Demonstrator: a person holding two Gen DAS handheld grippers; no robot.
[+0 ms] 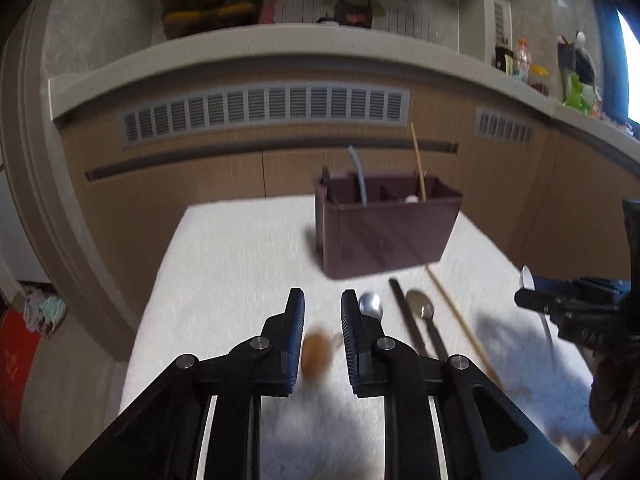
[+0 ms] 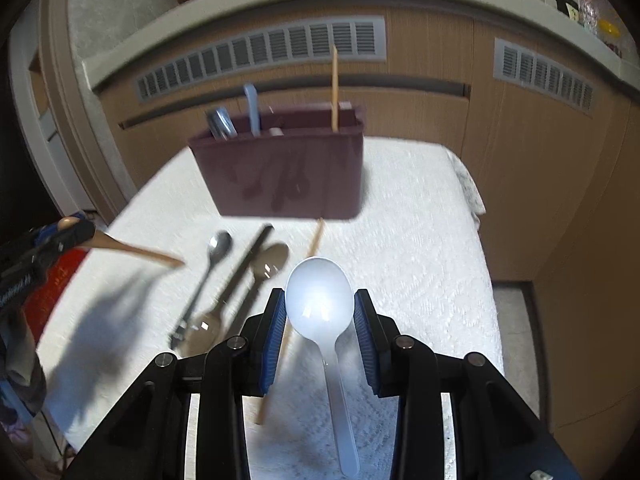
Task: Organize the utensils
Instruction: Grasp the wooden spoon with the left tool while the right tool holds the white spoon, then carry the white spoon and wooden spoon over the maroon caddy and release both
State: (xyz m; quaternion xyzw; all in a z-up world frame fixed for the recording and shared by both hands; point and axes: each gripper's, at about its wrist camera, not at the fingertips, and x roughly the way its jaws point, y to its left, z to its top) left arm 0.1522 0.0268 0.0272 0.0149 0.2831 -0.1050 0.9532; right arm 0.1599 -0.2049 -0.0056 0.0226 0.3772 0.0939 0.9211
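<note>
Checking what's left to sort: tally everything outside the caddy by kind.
metal spoon: 2
wooden spoon: 1
white spoon: 1
black chopstick: 1
wooden chopstick: 1
unclear metal piece: 1
Total: 7

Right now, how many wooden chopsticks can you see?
2. One chopstick stands upright in the caddy, at its right end. The other chopstick lies on the cloth in front of the caddy. More may be hidden inside the caddy.
</note>
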